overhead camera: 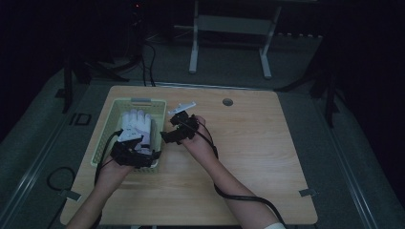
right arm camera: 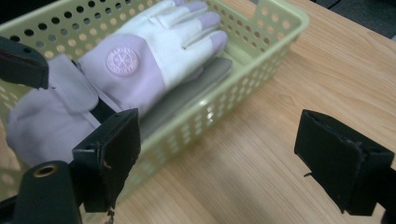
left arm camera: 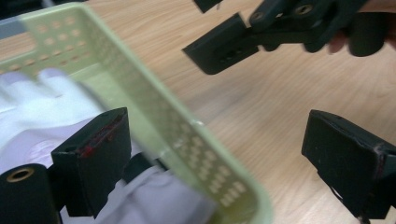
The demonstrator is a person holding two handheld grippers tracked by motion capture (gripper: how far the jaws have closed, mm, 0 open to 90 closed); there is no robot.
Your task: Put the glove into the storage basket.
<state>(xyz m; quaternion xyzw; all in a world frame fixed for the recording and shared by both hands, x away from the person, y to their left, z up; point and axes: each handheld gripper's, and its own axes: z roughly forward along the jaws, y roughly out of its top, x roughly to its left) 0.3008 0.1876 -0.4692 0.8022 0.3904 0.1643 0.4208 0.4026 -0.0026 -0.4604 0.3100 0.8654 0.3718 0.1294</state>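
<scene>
Right gripper (right arm camera: 219,163), nearest the lens in its own view: jaws stood wide apart, bare wood between them, nothing gripped. Just beyond lay the glove (right arm camera: 140,70), palm down in the pale green perforated basket (right arm camera: 280,28). Glove white across the fingers, lilac over the back of the hand, with a round embossed badge there; a grey layer showed beneath it. Cuff end towards the near wall, a dark strap at the wrist. Left gripper (left arm camera: 219,158) also gaped wide, straddling the basket's wall, one jaw over the glove, one over the table (overhead camera: 248,143); it held nothing.
</scene>
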